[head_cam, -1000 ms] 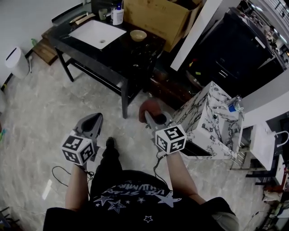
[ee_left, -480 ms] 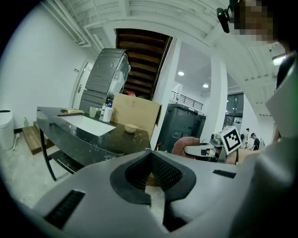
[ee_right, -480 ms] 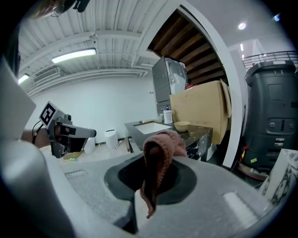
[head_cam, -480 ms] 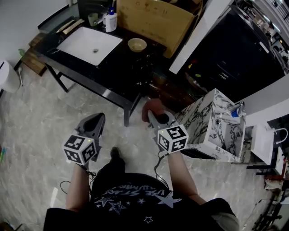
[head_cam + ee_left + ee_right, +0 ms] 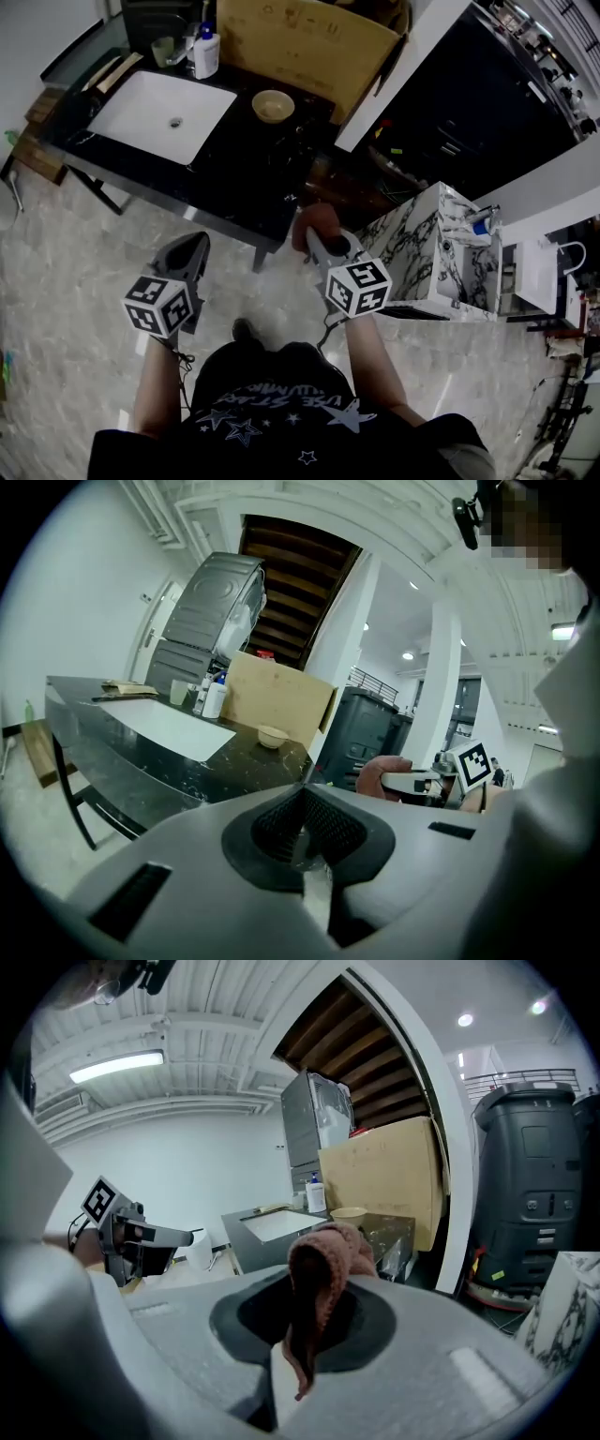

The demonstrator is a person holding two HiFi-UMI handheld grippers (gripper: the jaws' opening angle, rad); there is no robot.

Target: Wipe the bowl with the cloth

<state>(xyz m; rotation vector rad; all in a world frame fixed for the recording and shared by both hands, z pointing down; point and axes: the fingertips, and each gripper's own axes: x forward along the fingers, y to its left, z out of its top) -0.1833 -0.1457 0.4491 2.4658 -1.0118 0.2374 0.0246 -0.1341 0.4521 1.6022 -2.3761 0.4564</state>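
Bowl [image 5: 273, 106] is on the dark counter [image 5: 234, 183], toward its back edge, just right of the white sink [image 5: 161, 112] and in front of the big cardboard box [image 5: 295, 37], with nothing touching it. What's changed over the last second: the person has walked toward it, so the counter sits nearer in the head view than it did, and both tools have come forward with them. Going left to right, the left gripper [image 5: 190, 248] has its jaws fully together with nothing between them and is just being carried along over the floor, short of the counter's front edge. The right gripper [image 5: 323, 246] is clamped on the reddish-brown cloth [image 5: 317, 223], with a wad of it poking up out of the jaws, close beside the marble-pattern cabinet [image 5: 427, 248]. My read is that this is only the approach: no wiping yet, and cloth and bowl are well apart. Next I'd guess the free left one steadies the bowl while the cloth goes in, but that's a guess.
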